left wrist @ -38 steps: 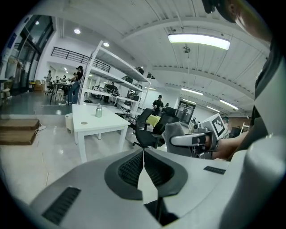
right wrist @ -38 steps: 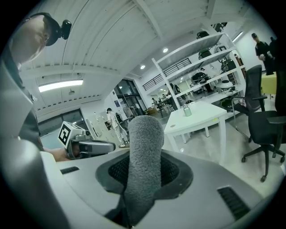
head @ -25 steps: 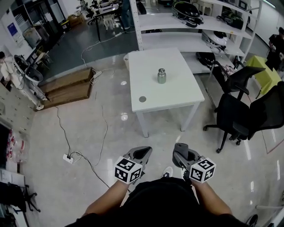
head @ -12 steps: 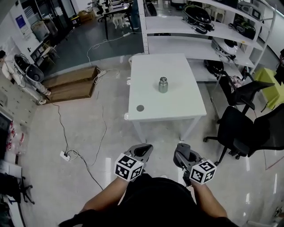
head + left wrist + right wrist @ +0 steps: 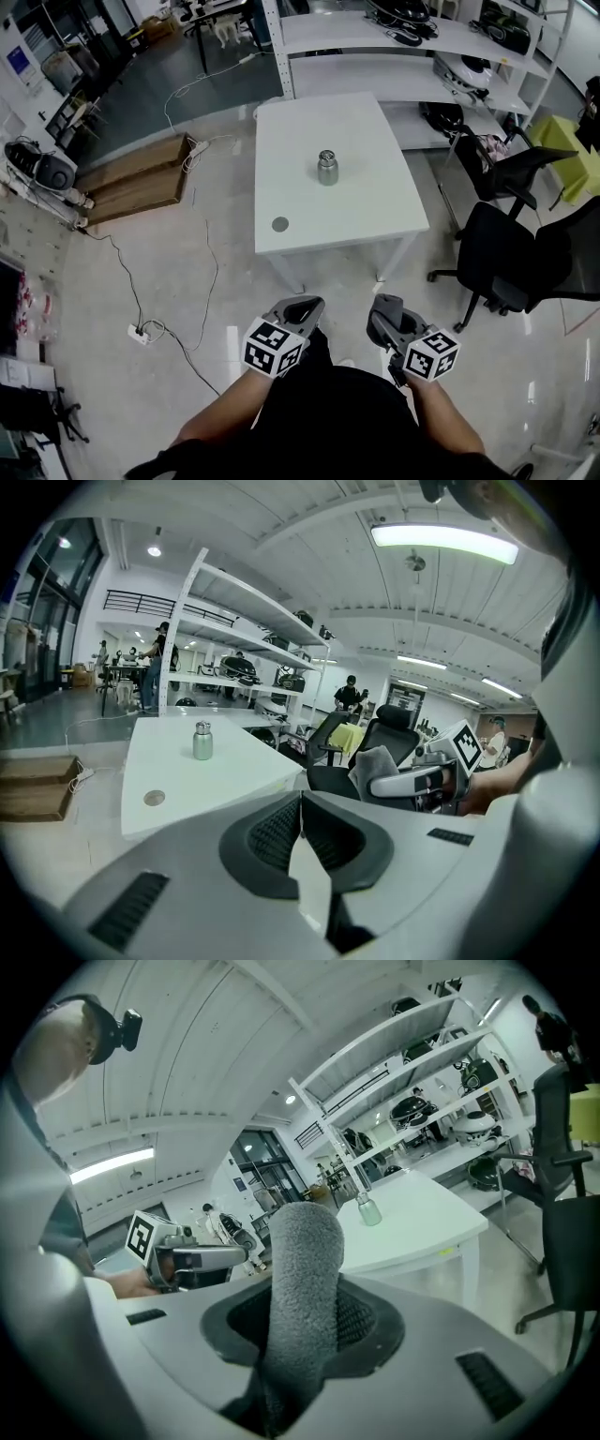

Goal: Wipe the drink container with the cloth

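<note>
The small brushed-metal cylindrical drink container [image 5: 327,168] stands upright near the middle of the white square surface [image 5: 375,202], well apart from both grippers. It is judged rigid, smooth and easily toppled, so it should be steadied at the body, below the cap. The left gripper [image 5: 303,307] fingers are pressed together on nothing. The right gripper [image 5: 384,307] fingers pinch the soft grey fleecy cloth [image 5: 302,1269]. Open floor lies before the near edge, and black office chairs [image 5: 511,248] crowd the right side.

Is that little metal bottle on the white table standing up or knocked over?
Upright. The drink container stands on its base on the table, cap uppermost, with nothing touching it.
</note>
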